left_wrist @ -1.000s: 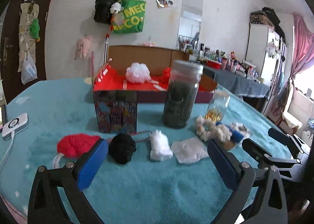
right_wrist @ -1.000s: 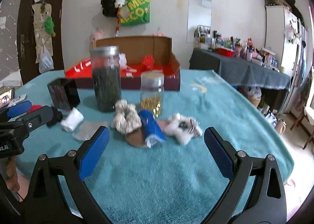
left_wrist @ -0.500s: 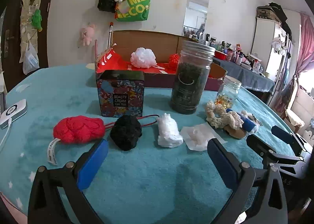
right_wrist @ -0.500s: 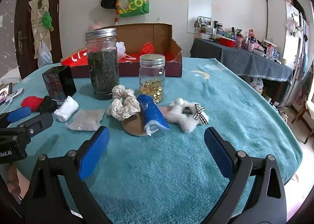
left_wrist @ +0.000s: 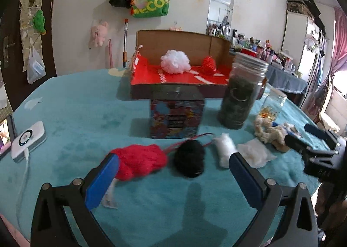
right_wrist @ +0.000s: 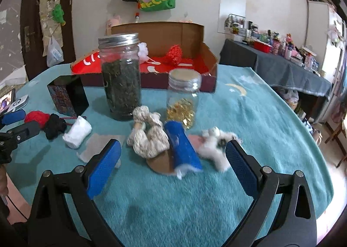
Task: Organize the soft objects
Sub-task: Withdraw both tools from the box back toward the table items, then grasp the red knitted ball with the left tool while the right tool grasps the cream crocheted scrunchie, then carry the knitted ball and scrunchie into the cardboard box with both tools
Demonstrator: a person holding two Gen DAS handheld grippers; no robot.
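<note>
Soft objects lie in a row on the teal tablecloth. In the left wrist view: a red knit piece point(left_wrist: 138, 160), a black pompom point(left_wrist: 189, 158), a white roll point(left_wrist: 224, 149) and a clear packet point(left_wrist: 254, 152). My left gripper point(left_wrist: 173, 182) is open, just before the red piece and the pompom. In the right wrist view: a beige knit scrunchie point(right_wrist: 148, 136), a blue roll point(right_wrist: 182, 147) and a white fluffy toy point(right_wrist: 214, 145). My right gripper point(right_wrist: 173, 166) is open, close in front of them. A cardboard box point(left_wrist: 180, 73) holds a white puff point(left_wrist: 175, 61) and a red knit item point(left_wrist: 209, 64).
A tall jar of dark leaves point(right_wrist: 120, 75), a small jar with gold bits point(right_wrist: 184, 99) and a patterned black tin point(left_wrist: 176, 112) stand between the soft things and the box. A white device with cable point(left_wrist: 27, 138) lies at the left edge.
Both grippers have moved forward and lower toward the soft objects. The left one swung left, so the red piece and black pompom now sit between its fingers' line. Both stayed open.
</note>
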